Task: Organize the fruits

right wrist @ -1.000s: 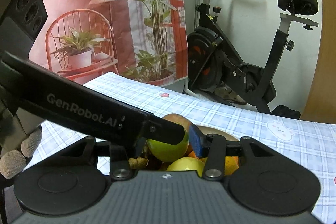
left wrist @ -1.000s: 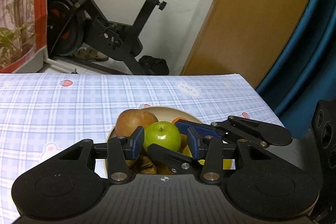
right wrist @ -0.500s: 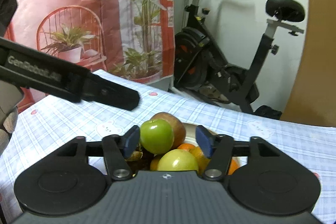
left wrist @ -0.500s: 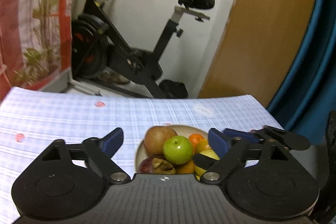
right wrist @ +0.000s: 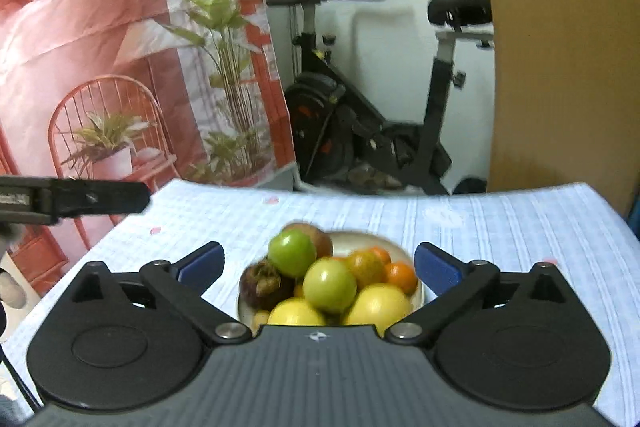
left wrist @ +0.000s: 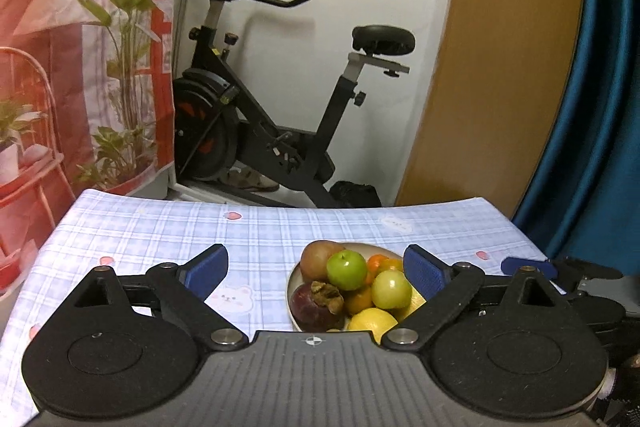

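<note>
A beige bowl (left wrist: 374,248) on the checked tablecloth holds piled fruit: a green apple (left wrist: 347,270) on top, a brown pear (left wrist: 318,259), a dark mangosteen (left wrist: 316,305), a second green apple (left wrist: 391,289), oranges and lemons. My left gripper (left wrist: 316,271) is open and empty, pulled back above the bowl. My right gripper (right wrist: 318,269) is open and empty, also back from the bowl (right wrist: 416,297). The green apple (right wrist: 292,253) rests on the pile in the right wrist view. The right gripper's fingertip shows at the right of the left wrist view (left wrist: 528,265).
The table (left wrist: 160,227) has a blue checked cloth with small prints. An exercise bike (left wrist: 280,131) stands beyond the far edge. A plant backdrop hangs at left, a wooden door and blue curtain at right.
Both grippers opened wide and drew back and up from the bowl. The green apple that sat between the fingers now rests on the fruit pile.
</note>
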Action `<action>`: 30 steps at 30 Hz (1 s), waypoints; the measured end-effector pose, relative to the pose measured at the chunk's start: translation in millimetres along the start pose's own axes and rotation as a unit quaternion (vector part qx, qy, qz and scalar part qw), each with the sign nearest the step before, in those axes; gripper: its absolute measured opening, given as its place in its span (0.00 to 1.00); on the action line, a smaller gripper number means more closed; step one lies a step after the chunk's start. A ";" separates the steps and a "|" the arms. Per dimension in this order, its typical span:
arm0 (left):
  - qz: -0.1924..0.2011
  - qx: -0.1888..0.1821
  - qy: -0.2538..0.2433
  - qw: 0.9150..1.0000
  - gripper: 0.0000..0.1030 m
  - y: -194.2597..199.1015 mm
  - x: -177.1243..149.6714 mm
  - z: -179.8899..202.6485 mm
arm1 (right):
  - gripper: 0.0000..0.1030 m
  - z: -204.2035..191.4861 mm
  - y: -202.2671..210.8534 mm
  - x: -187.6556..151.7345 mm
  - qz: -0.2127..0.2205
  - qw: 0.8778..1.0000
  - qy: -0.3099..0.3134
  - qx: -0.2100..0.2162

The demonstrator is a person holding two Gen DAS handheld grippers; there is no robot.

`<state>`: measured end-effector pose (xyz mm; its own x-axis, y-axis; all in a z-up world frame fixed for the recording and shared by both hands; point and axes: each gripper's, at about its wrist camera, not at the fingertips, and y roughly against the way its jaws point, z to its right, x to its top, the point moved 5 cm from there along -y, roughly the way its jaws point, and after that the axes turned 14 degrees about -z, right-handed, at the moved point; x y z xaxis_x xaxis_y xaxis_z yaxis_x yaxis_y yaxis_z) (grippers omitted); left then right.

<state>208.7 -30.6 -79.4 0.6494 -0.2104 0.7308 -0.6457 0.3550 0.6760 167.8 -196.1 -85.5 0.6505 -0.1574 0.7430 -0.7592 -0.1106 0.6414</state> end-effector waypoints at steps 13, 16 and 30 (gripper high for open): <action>0.055 0.085 -0.010 0.995 0.93 67.2 -12.0 16.4 | 1.00 -18.7 59.8 -13.0 0.008 1.000 -0.003 -0.021; 0.065 0.082 -0.002 0.995 0.93 80.0 -12.8 17.8 | 1.00 -24.0 70.8 -13.2 0.012 1.000 -0.002 -0.023; 0.080 0.091 0.005 0.993 0.95 109.0 -25.9 28.8 | 1.00 -33.0 108.6 -17.5 0.029 0.999 0.006 -0.035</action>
<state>110.0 -12.7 -22.0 0.5355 -0.1559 0.8300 -0.8026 0.2119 0.5576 74.6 -172.9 -22.5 0.6063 -0.1502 0.7809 -0.7926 -0.0331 0.6089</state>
